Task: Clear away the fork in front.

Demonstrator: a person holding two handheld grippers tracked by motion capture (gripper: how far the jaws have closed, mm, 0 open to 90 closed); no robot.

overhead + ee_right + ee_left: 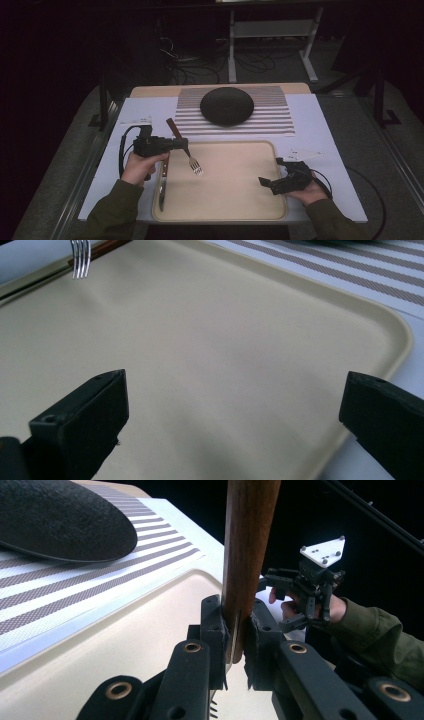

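Beige tray point(230, 200): fork point(182, 146) clamped in left hand-held gripper point(184, 145).

White table point(330, 130), beige tray point(240, 210), striped mat point(280, 117)

One fork point(186, 150), one knife point(162, 192), one tray point(235, 207), one striped mat point(280, 117), one dark dome point(227, 105).

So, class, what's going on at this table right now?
A person works with a gripper in each hand. The left gripper is shut on the brown wooden handle of a silver fork, holding it tilted, tines down, over the beige plastic tray. A wooden-handled knife lies at the tray's left edge. The right gripper is open and holds nothing, at the tray's right side.
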